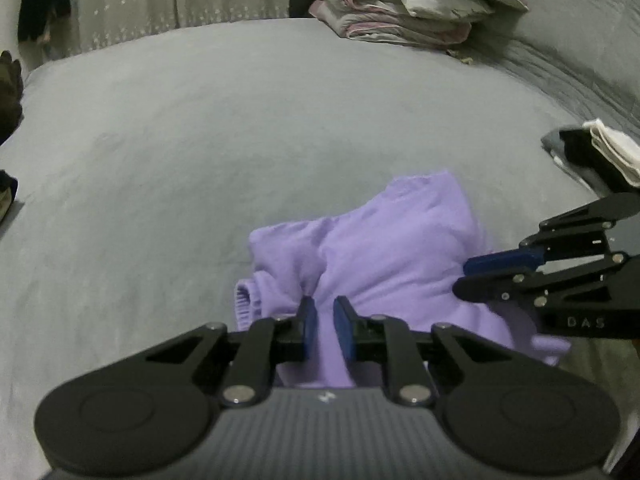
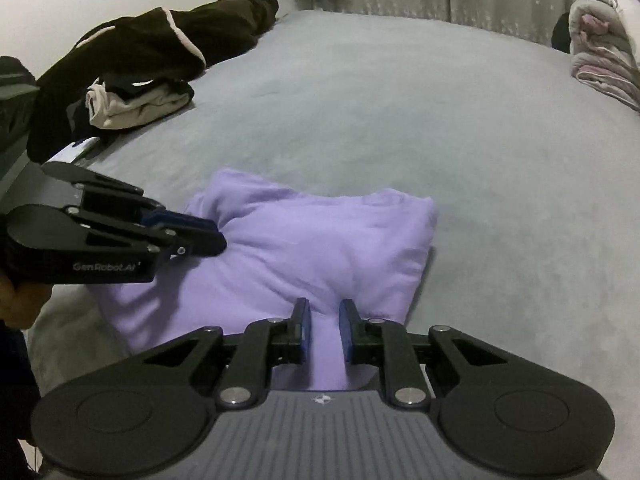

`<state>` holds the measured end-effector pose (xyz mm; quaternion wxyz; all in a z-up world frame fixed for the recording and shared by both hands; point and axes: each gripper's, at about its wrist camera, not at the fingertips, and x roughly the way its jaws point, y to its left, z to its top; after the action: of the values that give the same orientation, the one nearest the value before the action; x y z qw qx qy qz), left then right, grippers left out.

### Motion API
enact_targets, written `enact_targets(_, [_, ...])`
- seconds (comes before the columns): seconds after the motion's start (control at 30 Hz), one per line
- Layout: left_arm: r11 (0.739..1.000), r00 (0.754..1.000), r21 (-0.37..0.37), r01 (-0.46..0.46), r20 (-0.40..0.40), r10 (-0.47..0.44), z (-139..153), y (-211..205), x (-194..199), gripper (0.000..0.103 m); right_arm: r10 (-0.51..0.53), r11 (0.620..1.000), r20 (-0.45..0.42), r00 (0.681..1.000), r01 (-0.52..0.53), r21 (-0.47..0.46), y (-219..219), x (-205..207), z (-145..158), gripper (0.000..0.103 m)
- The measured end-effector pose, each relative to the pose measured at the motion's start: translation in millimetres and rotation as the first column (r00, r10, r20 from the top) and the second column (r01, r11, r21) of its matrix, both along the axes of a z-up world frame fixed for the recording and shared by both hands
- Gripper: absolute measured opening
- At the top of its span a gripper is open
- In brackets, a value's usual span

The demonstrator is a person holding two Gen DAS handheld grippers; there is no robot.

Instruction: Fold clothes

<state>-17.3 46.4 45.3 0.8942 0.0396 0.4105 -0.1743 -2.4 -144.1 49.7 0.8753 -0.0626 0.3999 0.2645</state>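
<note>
We see two claws and one lilac garment (image 2: 320, 248) on a grey bed (image 2: 400, 112). Nearest in the right wrist view, the right claw (image 2: 325, 326) has a bunched fold of the lilac cloth running up between its two blue pads (image 2: 346, 330), with a narrow gap left between the pads; we cannot tell whether they press on the cloth. The left claw (image 2: 216, 236), held by a hand (image 2: 20, 304) at the picture's left edge, has its tips touching the garment's near left corner. The garment lies just ahead of both claws, folded into a rough, puffy rectangle.

In the left wrist view the left claw (image 1: 326, 326) likewise straddles a pinched ridge of the lilac garment (image 1: 392, 248), its pads slightly parted, and again we cannot tell whether they bite. One ribbed cuff (image 1: 246, 300) shows just to the left of that claw. The right claw (image 1: 460, 278) reaches in from the right edge, tips resting on the cloth.

Farther off we count three piles: one small stack of dark and white clothes (image 1: 592, 156) at the right in the left wrist view, one heap of dark brown and cream clothes (image 2: 140, 68) at the left in the right wrist view, and one folded quilt (image 1: 412, 0) at the far end of the bed. One pale dotted curtain (image 1: 160, 0) hangs behind.
</note>
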Motion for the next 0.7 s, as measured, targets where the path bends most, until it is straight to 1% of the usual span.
enact_targets(0.07, [1.000, 1.000, 0.014, 0.005, 0.011, -0.005, -1.7, -1.8, 0.0, 0.014, -0.003, 1.000, 0.005, 1.000, 0.003, 0.011, -1.7, 0.4, 3.6, 0.018])
enact_targets(0.13, [1.000, 1.000, 0.027, 0.008, 0.018, -0.009, -2.8, -2.9, -0.1, 0.014, -0.040, 0.998, -0.003, 0.999, 0.041, 0.051, -11.2, 8.5, 1.2, 0.017])
enact_targets(0.23, [1.000, 1.000, 0.021, 0.008, 0.010, -0.008, -2.5, 0.5, 0.6, 0.014, -0.077, 0.989, -0.034, 0.996, 0.080, 0.124, -19.9, 21.9, -0.7, 0.017])
enact_targets(0.3, [1.000, 1.000, 0.011, 0.007, 0.005, -0.007, -0.2, 5.9, 2.1, 0.014, -0.087, 0.985, -0.036, 0.996, 0.092, 0.146, -18.0, 30.8, -1.3, 0.017])
enact_targets(0.4, [1.000, 1.000, 0.012, 0.011, 0.007, -0.011, 0.3, 7.1, 1.4, 0.014, -0.162, 0.971, -0.032, 0.986, 0.165, 0.173, -27.2, 42.4, -1.8, 0.017])
enact_targets(0.43, [1.000, 1.000, 0.012, 0.012, 0.008, -0.012, 0.5, 7.3, 0.9, 0.014, -0.181, 0.967, -0.035, 0.983, 0.184, 0.174, -30.9, 45.5, -4.7, 0.017])
enact_targets(0.47, [1.000, 1.000, 0.010, 0.012, 0.007, -0.012, 0.6, 7.8, 0.9, 0.014, -0.188, 0.967, -0.039, 0.981, 0.192, 0.169, -33.0, 48.2, -9.3, 0.013])
enact_targets(0.53, [1.000, 1.000, 0.004, 0.010, 0.002, -0.010, 0.5, 9.0, 1.8, 0.014, -0.191, 0.968, -0.020, 0.981, 0.192, 0.161, -31.6, 47.9, -15.5, 0.012])
enact_targets(0.6, [1.000, 1.000, -0.013, 0.002, -0.007, -0.002, 0.6, 11.4, 3.4, 0.014, -0.183, 0.977, 0.014, 0.983, 0.181, 0.112, -23.5, 44.6, -12.8, 0.012])
enact_targets(0.67, [0.999, 1.000, -0.036, -0.009, -0.016, 0.009, 1.3, 14.5, 4.9, 0.015, -0.200, 0.977, 0.055, 0.978, 0.194, 0.086, -22.3, 39.8, -3.9, 0.012])
enact_targets(0.7, [0.999, 1.000, -0.049, -0.016, -0.021, 0.015, 1.8, 16.4, 5.3, 0.015, -0.209, 0.976, 0.076, 0.975, 0.204, 0.075, -22.4, 37.3, 0.9, 0.016])
